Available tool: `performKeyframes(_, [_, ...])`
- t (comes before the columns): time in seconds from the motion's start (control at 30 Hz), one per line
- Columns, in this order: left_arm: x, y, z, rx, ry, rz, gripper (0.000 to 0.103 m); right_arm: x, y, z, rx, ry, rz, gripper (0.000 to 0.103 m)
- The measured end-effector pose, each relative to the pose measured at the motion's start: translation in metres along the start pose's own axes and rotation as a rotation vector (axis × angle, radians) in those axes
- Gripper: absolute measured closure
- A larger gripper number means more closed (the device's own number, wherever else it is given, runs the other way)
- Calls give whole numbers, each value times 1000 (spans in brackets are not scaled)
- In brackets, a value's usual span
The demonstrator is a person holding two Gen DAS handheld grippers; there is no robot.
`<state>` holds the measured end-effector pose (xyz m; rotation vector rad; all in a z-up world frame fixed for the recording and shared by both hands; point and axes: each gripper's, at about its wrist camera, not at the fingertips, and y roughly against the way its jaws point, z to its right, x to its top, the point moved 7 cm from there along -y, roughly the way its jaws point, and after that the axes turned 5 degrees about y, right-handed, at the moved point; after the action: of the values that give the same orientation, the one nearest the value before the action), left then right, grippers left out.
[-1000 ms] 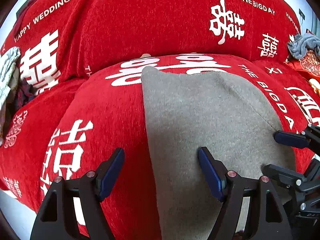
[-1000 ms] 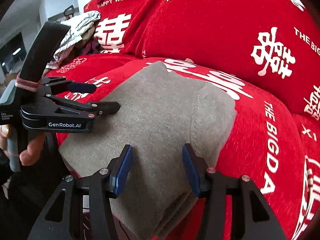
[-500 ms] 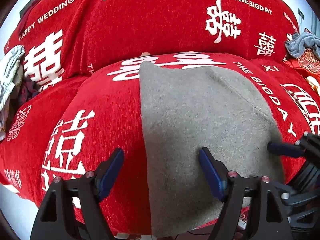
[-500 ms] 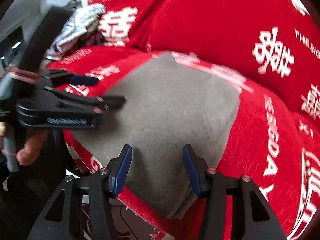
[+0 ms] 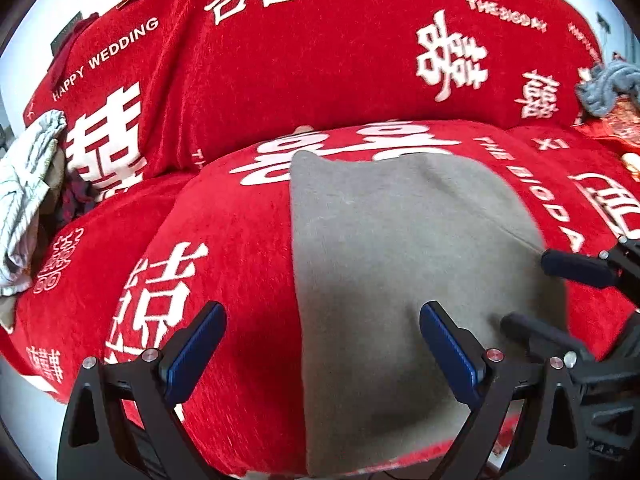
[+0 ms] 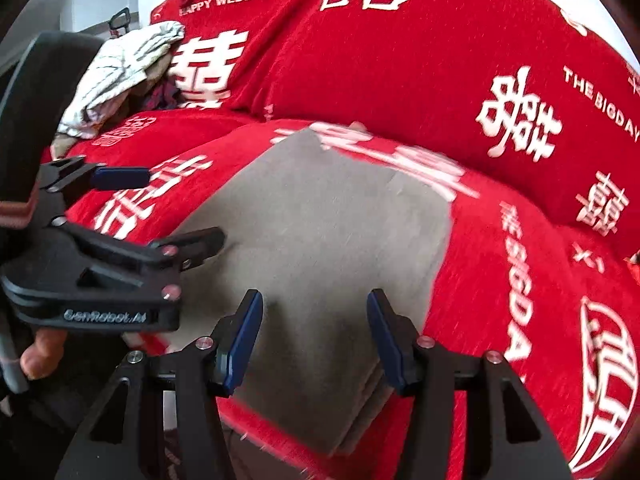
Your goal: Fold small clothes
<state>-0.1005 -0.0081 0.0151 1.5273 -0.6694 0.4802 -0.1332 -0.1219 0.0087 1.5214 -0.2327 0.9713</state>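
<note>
Both hand-held grippers stand spread and empty: the left hand-held gripper [image 5: 322, 350] straddles the left edge of the grey garment [image 5: 400, 280], the right hand-held gripper [image 6: 314, 336] hovers over its near right part. Garment lies flat, already doubled, on the red sofa cover [image 5: 224, 264], near edge draping over the front. Judged soft, light, limp, napped rather than slippery; best pinched at the near corners through all layers. Other clothes [image 6: 120, 76] lie piled well apart.
</note>
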Motion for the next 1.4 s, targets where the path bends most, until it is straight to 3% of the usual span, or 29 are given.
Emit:
performKeyframes(0.07, [2,-17,-2,33,0,-41,5,3,-19,7,26,-41,-50,45])
performKeyframes(0.13, [1,-29,-2,10,12,-60,3,6,-28,12,54,-69,-51,44])
performKeyframes(0.37, [-1,-20,-2,-16,36,-59,1,6,-23,8,38,-93,-82,42])
performKeyframes(0.6, [0,5,8,-37,24,6,1,0,5,6,-19,-117,-74,42])
performKeyframes(0.83, [0,27,-3,-39,128,86,1,-6,18,3,-92,-120,-79,39])
performKeyframes(1.4, [-10,40,-6,-26,155,98,1,-12,11,-7,-141,-99,-124,38])
